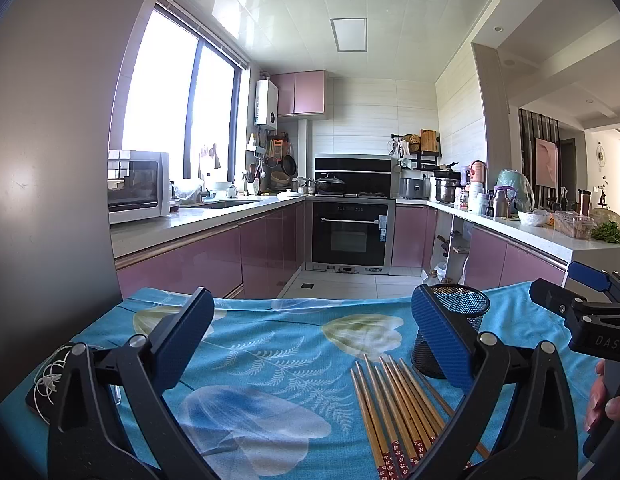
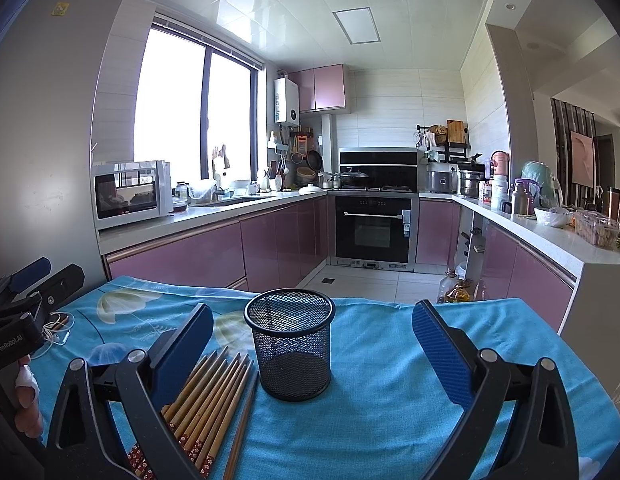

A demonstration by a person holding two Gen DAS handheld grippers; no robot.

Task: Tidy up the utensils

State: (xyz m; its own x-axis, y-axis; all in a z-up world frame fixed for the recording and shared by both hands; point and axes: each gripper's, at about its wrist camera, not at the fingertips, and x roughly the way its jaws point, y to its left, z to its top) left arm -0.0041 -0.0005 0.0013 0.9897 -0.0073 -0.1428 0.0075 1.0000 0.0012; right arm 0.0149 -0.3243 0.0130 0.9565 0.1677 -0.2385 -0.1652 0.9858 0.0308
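Note:
Several wooden chopsticks (image 1: 397, 408) with red flowered ends lie side by side on a table with a blue flowered cloth (image 1: 270, 352). They also show in the right wrist view (image 2: 210, 396). A black mesh cup (image 2: 290, 344) stands upright and empty just right of them; it shows in the left wrist view (image 1: 453, 328) too. My left gripper (image 1: 313, 340) is open and empty above the cloth, left of the chopsticks. My right gripper (image 2: 313, 344) is open and empty, with the cup between its fingers' line of sight, a little ahead.
White earphones (image 1: 50, 376) on a dark flat object lie at the table's left edge. Beyond the table's far edge is a kitchen floor with pink cabinets (image 1: 214, 260) and an oven (image 1: 351, 236). A grey fridge wall (image 1: 50, 160) stands at left.

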